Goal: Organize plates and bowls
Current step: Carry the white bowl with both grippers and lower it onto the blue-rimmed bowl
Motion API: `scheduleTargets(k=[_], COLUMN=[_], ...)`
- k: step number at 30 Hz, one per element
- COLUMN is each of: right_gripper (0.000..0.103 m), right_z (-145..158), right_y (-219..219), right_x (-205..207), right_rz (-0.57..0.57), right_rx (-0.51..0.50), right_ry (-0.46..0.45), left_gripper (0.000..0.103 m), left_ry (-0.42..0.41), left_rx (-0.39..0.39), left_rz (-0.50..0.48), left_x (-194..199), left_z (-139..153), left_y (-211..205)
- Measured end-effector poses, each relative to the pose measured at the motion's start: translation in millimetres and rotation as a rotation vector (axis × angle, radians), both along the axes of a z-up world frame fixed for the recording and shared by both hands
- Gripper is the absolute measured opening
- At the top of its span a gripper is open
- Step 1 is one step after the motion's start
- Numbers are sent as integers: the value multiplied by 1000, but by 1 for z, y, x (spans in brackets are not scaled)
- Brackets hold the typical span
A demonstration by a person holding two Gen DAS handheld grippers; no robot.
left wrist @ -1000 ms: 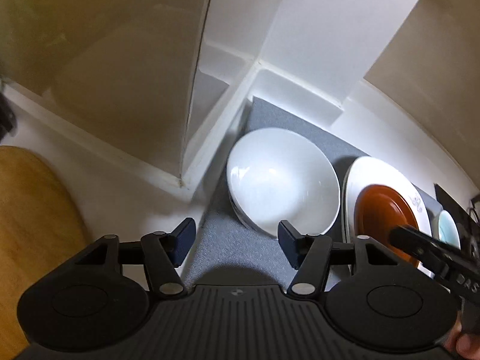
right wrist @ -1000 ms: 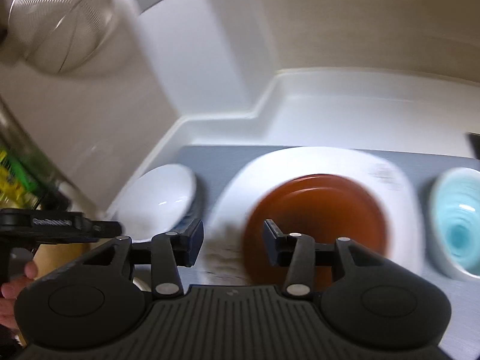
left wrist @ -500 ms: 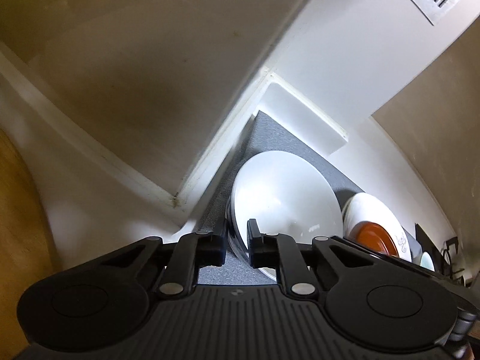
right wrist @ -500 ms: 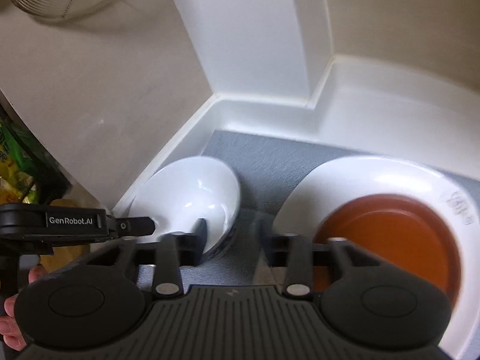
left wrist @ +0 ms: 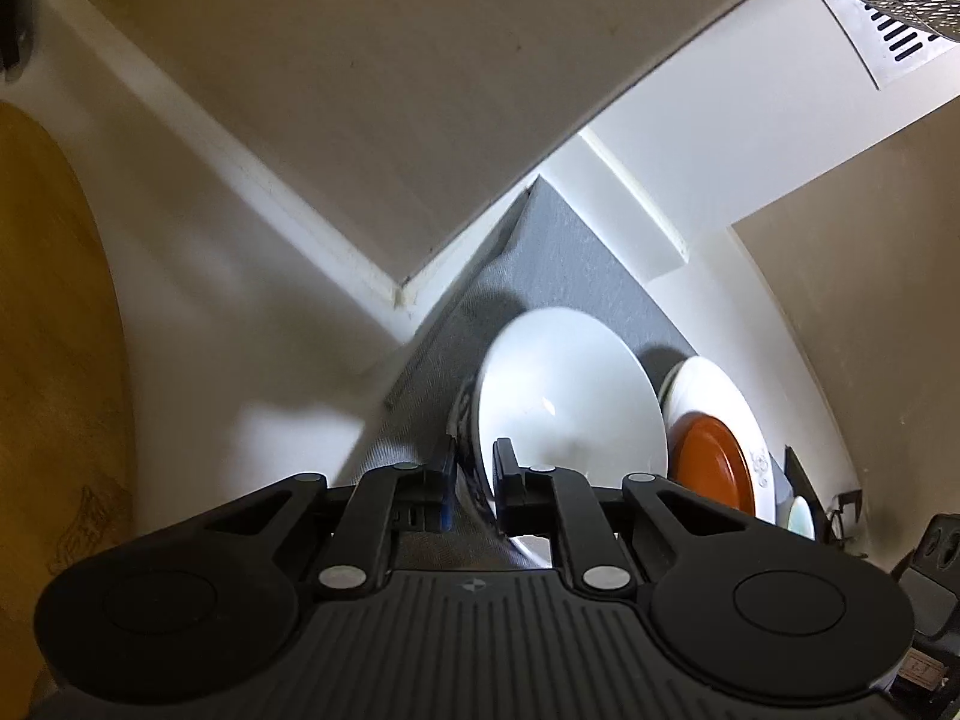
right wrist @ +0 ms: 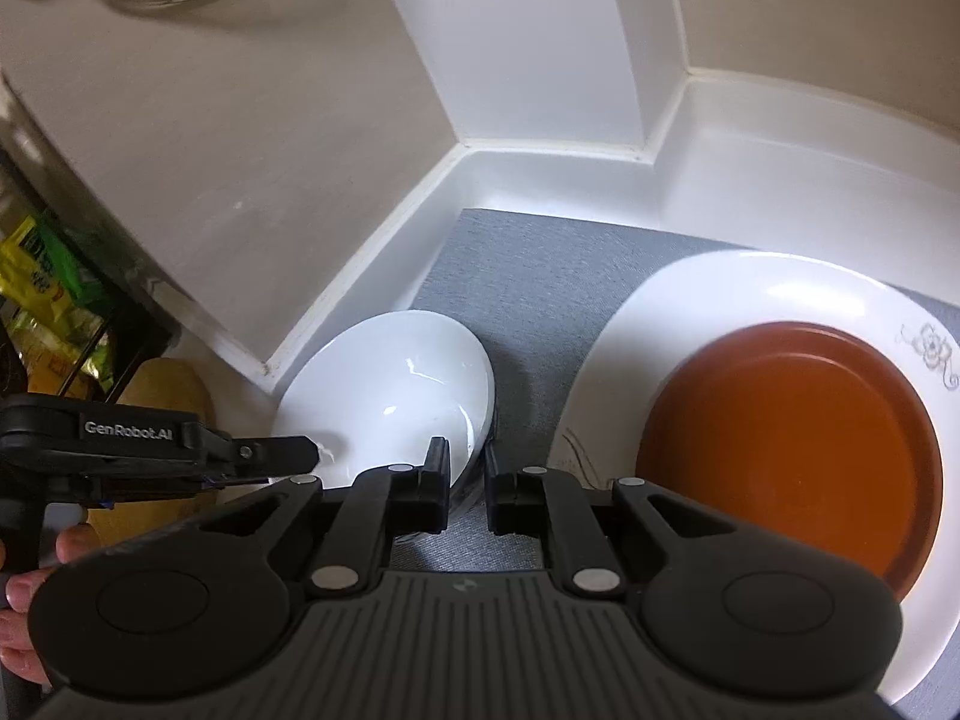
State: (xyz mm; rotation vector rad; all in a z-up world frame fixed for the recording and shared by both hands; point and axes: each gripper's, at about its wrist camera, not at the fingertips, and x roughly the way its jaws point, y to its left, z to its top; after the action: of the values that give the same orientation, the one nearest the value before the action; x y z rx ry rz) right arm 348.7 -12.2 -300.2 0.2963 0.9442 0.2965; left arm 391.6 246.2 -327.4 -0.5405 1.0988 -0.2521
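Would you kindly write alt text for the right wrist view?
The right gripper is clamped on the near rim of a white bowl on a grey mat, with the left gripper gripping its opposite rim. Beside it, a brown plate rests on a white plate.

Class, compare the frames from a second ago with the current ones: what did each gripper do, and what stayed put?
Both grippers closed: the left gripper and right gripper moved in and each clamped an edge of the white bowl. The brown plate stayed on the big white plate, on the grey mat.
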Motion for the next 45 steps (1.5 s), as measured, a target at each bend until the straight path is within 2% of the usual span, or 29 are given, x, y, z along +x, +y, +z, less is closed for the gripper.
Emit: scheduleTargets(k=[3, 7, 10, 14, 19, 22, 28, 33, 41, 45], right_gripper=[16, 15, 15, 14, 14, 14, 14, 14, 14, 14], right_z=[-4, -2, 8, 18, 39, 52, 75, 94, 76, 55], right_y=[3, 10, 14, 6, -18, -42, -94, -140, -225, -259], right_x=[4, 7, 1, -7, -25, -42, -81, -117, -157, -166], right_rz=[-8, -27, -12, -43, -70, -124, -246, -352, -536, -593], right_rx=[3, -27, -24, 23, 58, 101, 109, 64, 92, 129], right_ry=[4, 0, -44, -61, -94, -118, -185, -254, -265, -240], left_gripper=[14, 13, 13, 13, 13, 13, 13, 13, 13, 13], left_ry=[10, 50, 41, 38, -11, -33, -40, -54, -14, 0], left_rx=[-6, -14, 26, 35, 63, 67, 62, 68, 37, 66], left_rz=[1, 31, 26, 20, -3, -43, -148, -276, -389, -432], left_x=[11, 11, 3, -2, -18, -24, -30, -37, -40, -35], left_z=[-9, -7, 5, 18, 50, 69, 93, 103, 90, 81], left_y=[-7, -3, -1, -8, -27, -50, -112, -174, -261, -300])
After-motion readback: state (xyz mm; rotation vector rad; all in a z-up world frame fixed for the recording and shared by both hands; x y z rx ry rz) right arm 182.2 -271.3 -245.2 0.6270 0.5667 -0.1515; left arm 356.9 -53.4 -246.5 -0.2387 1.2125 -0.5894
